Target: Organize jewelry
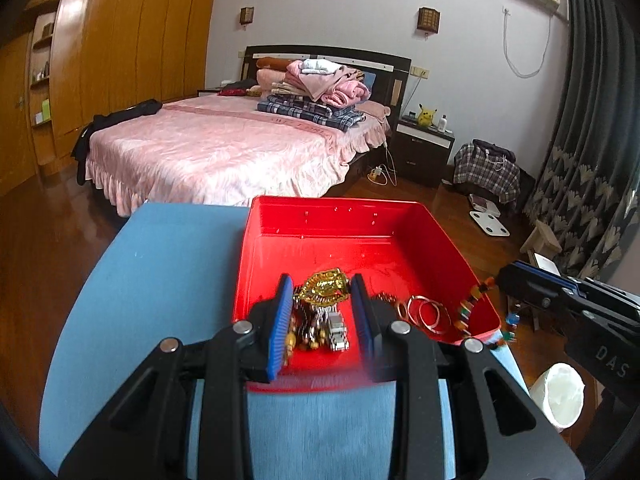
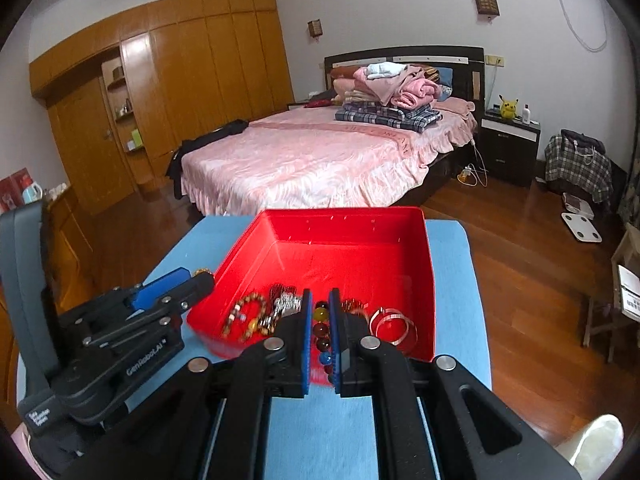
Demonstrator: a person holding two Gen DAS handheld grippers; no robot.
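Two ribbed blue jaws: left gripper (image 1: 322, 286) spread, right gripper (image 2: 319, 297) pinching round glossy beads (image 2: 320, 322) over red tray (image 2: 352, 216).

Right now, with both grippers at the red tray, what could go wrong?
The colored bead strand hangs over the red tray rim, so it may slide out. The right gripper pinches only a few beads and may drag it. The left gripper straddles tangled gold jewelry and may lift several pieces.

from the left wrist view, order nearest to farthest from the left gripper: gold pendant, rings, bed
1. gold pendant, between the jaws of the left gripper
2. rings, to the right in the red tray
3. bed, far behind
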